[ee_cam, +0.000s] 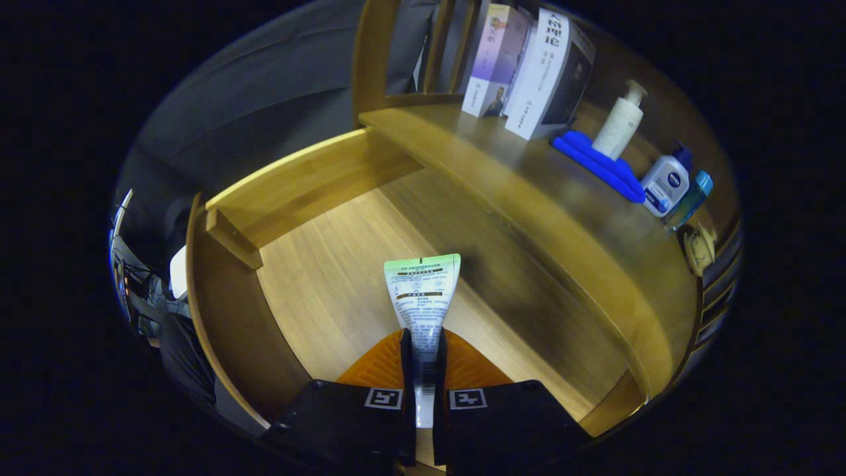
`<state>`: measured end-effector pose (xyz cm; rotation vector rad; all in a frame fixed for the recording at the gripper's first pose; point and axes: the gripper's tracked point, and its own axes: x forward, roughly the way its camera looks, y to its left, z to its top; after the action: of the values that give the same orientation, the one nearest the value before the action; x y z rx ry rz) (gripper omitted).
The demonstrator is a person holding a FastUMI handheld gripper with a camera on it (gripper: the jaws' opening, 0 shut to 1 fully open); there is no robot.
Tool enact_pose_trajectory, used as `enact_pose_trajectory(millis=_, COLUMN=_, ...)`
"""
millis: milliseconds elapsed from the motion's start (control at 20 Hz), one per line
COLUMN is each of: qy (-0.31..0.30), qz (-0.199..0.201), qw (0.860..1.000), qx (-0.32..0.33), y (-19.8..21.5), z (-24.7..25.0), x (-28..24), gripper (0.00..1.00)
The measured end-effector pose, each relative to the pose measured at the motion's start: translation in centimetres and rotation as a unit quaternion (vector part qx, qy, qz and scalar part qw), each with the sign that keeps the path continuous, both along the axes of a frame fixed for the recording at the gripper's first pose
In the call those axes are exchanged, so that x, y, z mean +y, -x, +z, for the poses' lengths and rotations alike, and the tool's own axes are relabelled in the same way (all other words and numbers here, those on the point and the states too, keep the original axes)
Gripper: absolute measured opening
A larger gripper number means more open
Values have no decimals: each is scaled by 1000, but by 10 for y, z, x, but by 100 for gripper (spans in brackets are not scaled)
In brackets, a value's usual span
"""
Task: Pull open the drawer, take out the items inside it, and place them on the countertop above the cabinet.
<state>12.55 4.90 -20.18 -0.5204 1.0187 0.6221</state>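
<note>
- The gripper [423, 360] had its fingers pinched on a tube [423, 297], one pad against each flat side, with the tube's crimped end pointing forward past the fingertips.
- The tube was held over the drawer [330, 271], which stood pulled well out from the cabinet. Whether it was touching the drawer floor or lifted clear of it could not be told.
- The pulling-open step looked done: the drawer's wooden floor and side walls were exposed.
- What could be seen of the drawer floor around the tube was bare, with no other item lying on it. The part nearest the gripper was hidden by the fingers, so I could not rule out something left there.
- The countertop [529, 198] ran just beyond the drawer and above it. At its far side stood books [529, 73], a blue cloth [598, 165], a pump bottle [620, 122], a white bottle [666, 185] and a teal bottle [691, 197].
- Whether any of those had come out of the drawer could not be told.
- By my judgement the task sat mid-way: drawer open, tube grasped, placing not yet done.
- Left to do was to carry the tube up over the counter's front edge, set it on the bare wood short of the bottles, and let go.
</note>
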Motion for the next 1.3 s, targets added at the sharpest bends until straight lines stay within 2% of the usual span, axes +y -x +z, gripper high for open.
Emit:
enact_pose_trajectory(millis=400, qy=-37, qz=-15, qw=998, qx=-47, y=-15, z=47, x=16, gripper=12)
enact_pose_trajectory(millis=600, qy=-64, qz=-41, qw=995, qx=-72, y=-29, z=69, x=19, gripper=11)
enact_pose_trajectory(millis=1050, qy=-96, qz=-131, qw=982, qx=-97, y=-77, z=96, x=-5, gripper=14)
enact_pose_trajectory(millis=1300, qy=-140, qz=-227, qw=960, qx=-88, y=-111, z=96, x=-22, gripper=14)
